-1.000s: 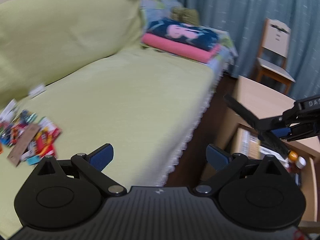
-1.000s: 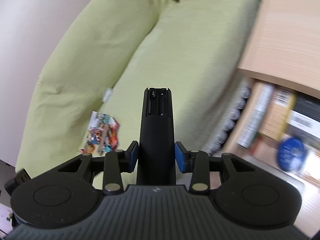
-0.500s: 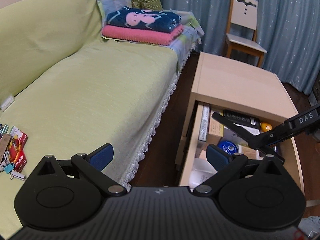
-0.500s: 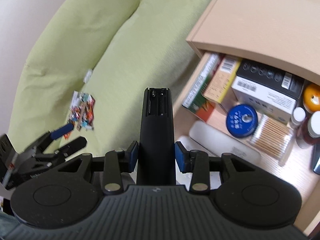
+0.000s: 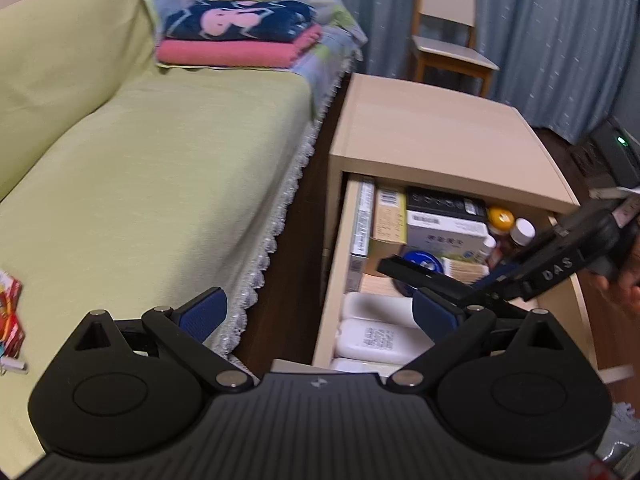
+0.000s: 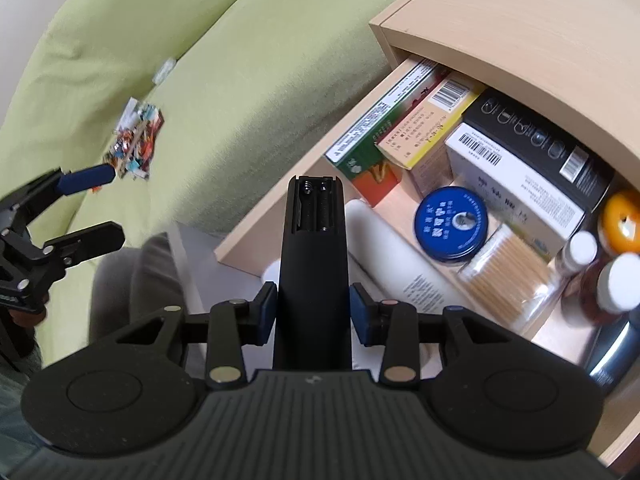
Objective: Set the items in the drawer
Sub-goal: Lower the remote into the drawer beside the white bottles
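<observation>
The right tool [image 6: 313,312] clamps a long matte-black remote [image 6: 314,264], its battery bay bare, above the pale wood drawer [image 6: 276,216]. The left tool [image 5: 318,312] gapes wide; the drawer's back is hidden under the top.

Illumination dim and even in both views; motion blur softens edges (strongest at frame margins); fisheye distortion bends straight lines.

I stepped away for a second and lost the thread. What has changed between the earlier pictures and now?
The right gripper swung from over the sofa to above the open drawer, carrying the black remote. The left gripper turned from the sofa toward the drawer too. Unchanged: the right one stays shut on the remote, the left stays open and empty, and the pile of small items still lies on the sofa.
</observation>
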